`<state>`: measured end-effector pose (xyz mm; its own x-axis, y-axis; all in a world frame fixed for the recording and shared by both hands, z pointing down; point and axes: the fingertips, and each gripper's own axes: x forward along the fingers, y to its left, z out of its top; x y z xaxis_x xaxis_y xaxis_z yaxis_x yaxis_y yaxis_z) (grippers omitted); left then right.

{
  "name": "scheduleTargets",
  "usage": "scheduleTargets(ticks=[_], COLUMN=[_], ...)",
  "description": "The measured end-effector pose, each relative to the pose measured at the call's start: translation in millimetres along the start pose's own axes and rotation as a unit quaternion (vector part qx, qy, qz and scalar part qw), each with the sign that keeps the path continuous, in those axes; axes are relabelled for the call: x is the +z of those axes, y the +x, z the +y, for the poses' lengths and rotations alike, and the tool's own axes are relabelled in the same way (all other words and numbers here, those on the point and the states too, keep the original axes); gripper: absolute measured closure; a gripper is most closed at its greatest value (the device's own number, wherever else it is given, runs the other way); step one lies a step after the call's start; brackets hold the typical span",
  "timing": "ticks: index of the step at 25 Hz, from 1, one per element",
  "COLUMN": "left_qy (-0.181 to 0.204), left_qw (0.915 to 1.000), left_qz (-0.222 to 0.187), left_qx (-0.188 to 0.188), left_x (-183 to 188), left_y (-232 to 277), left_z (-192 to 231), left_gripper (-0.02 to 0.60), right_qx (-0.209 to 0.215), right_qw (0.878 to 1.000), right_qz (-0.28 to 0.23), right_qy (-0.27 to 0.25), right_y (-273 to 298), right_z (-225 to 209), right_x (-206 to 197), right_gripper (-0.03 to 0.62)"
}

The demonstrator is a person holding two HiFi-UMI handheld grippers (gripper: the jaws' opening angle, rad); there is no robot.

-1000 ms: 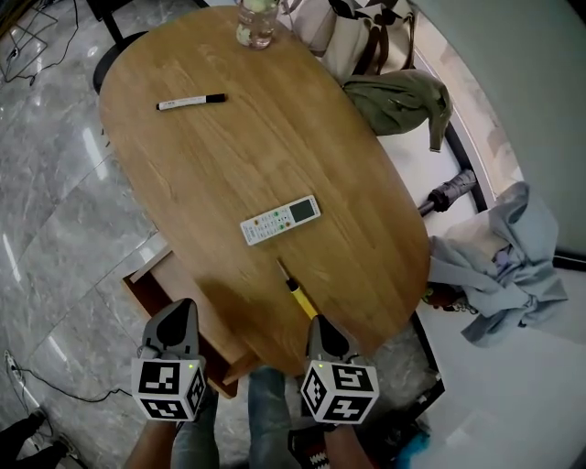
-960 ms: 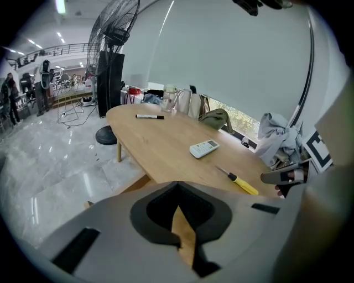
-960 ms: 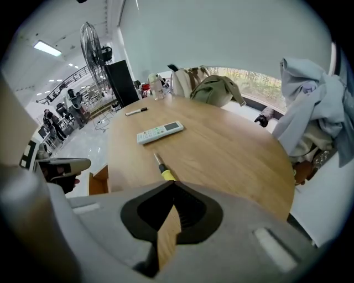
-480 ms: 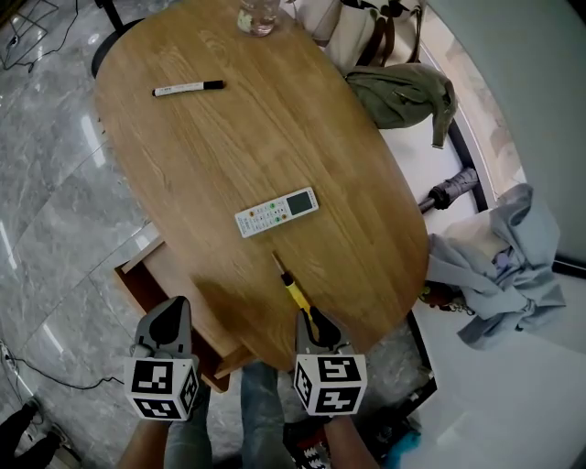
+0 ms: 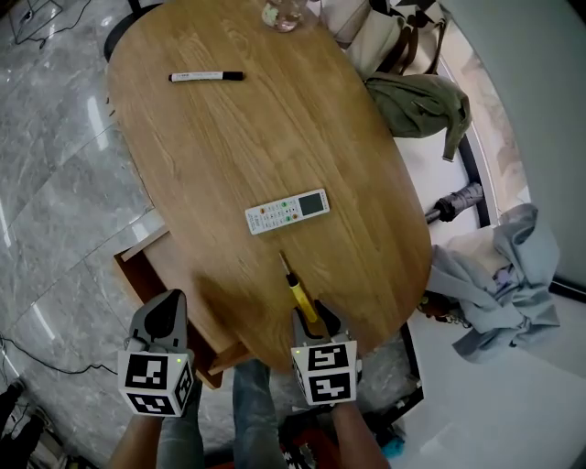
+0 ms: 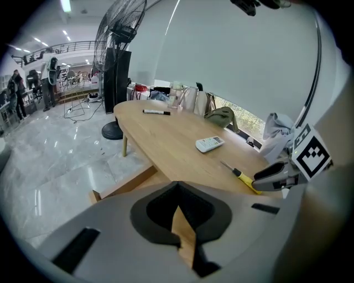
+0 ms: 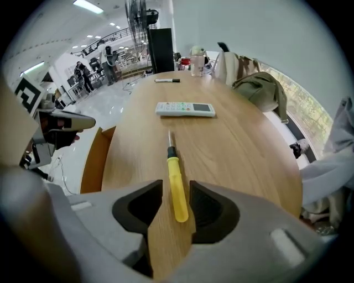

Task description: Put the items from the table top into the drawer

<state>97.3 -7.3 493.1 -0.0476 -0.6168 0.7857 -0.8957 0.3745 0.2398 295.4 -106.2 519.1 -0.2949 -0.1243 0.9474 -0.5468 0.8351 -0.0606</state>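
Observation:
A yellow-handled screwdriver [image 5: 296,291] lies near the front edge of the oval wooden table [image 5: 366,229]. My right gripper [image 5: 316,321] points steeply down over its handle end. Its jaws have just been opening and now straddle the handle [image 7: 174,171] without pressing it. A white remote [image 5: 287,211] lies mid-table, and a black-and-white marker [image 5: 206,77] lies at the far left. The wooden drawer [image 5: 146,284] stands pulled out under the table's left edge. My left gripper [image 5: 165,316] hovers over the drawer's near end, shut and empty.
A glass [image 5: 284,14] stands at the table's far end. An olive jacket [image 5: 417,101] and bags lie past the right edge, with an umbrella [image 5: 453,201] and grey cloth [image 5: 499,284] on the floor. A standing fan [image 6: 119,38] and distant people are beyond the table.
My right gripper has sunk over the screwdriver's handle and rolled, and its jaws have parted around the handle. The left gripper has barely moved.

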Motion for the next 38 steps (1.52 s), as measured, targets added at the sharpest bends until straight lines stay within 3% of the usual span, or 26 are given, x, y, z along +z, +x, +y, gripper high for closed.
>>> scheduleTargets(ticks=[10,25,38], left_qy=[-0.005,-0.010,-0.011], left_qw=[0.9999,0.9999,0.9999], left_qz=[0.000,-0.003,-0.005], left_qx=[0.009,0.009,0.007], left_x=[-6,-7,-8], left_y=[-2,-4,-14], left_z=[9,14,18], left_gripper=[0.588,0.588,0.588], right_qx=[0.003,-0.011,-0.016], right_qw=[0.999,0.999,0.999], right_qz=[0.021,0.036,0.047], right_qy=[-0.034,-0.030,-0.016], right_y=[16,17,11], right_z=[3,0,7], right_x=[1,-3,-5], right_gripper=[0.457,0.508,0.514])
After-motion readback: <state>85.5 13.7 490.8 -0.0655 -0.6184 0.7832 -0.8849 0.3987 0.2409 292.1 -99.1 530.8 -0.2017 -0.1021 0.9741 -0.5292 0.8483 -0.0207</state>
